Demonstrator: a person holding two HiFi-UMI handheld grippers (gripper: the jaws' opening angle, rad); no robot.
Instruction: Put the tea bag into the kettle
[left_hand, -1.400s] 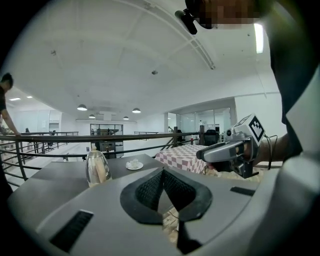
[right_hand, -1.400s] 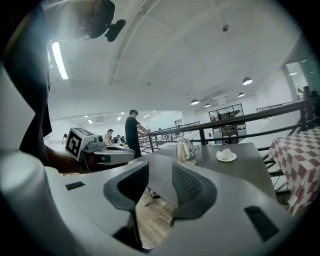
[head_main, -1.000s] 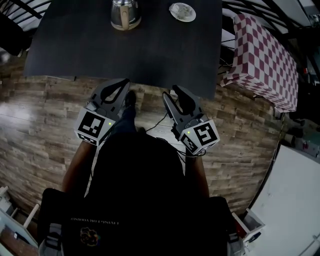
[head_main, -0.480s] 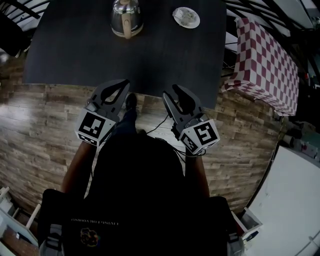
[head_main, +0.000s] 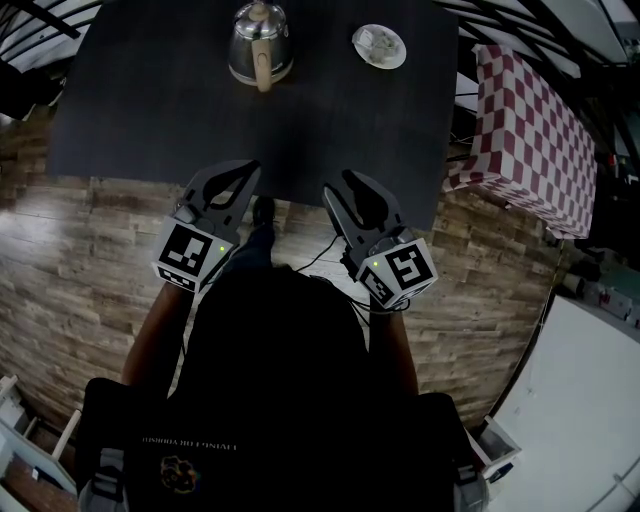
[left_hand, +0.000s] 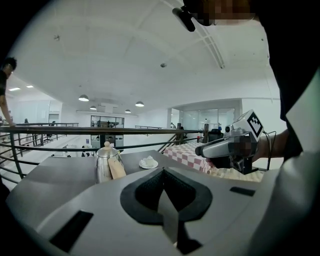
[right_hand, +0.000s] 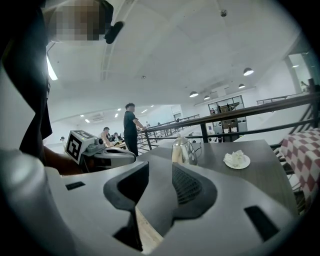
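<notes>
A steel kettle (head_main: 260, 45) with a tan handle stands at the far side of the dark table (head_main: 150, 110). To its right lies a white saucer (head_main: 379, 45) holding a crumpled white tea bag (right_hand: 236, 158). Both grippers hang over the wooden floor just short of the table's near edge. My left gripper (head_main: 248, 172) is shut, with nothing in it. My right gripper (head_main: 340, 186) is open and holds nothing. In the left gripper view the kettle (left_hand: 107, 162) and the saucer (left_hand: 148, 163) sit ahead. In the right gripper view the kettle (right_hand: 184, 150) stands left of the saucer.
A table with a red-and-white checked cloth (head_main: 530, 130) stands close to the right of the dark table. A metal railing (left_hand: 75, 131) runs behind the table. A person in dark clothes (right_hand: 131, 127) stands far off to the left. A cable (head_main: 320, 250) trails on the wooden floor.
The table, kettle and saucer have slid lower in the head view, so they are nearer now. Both grippers hold about the same place and the same jaw setting.
</notes>
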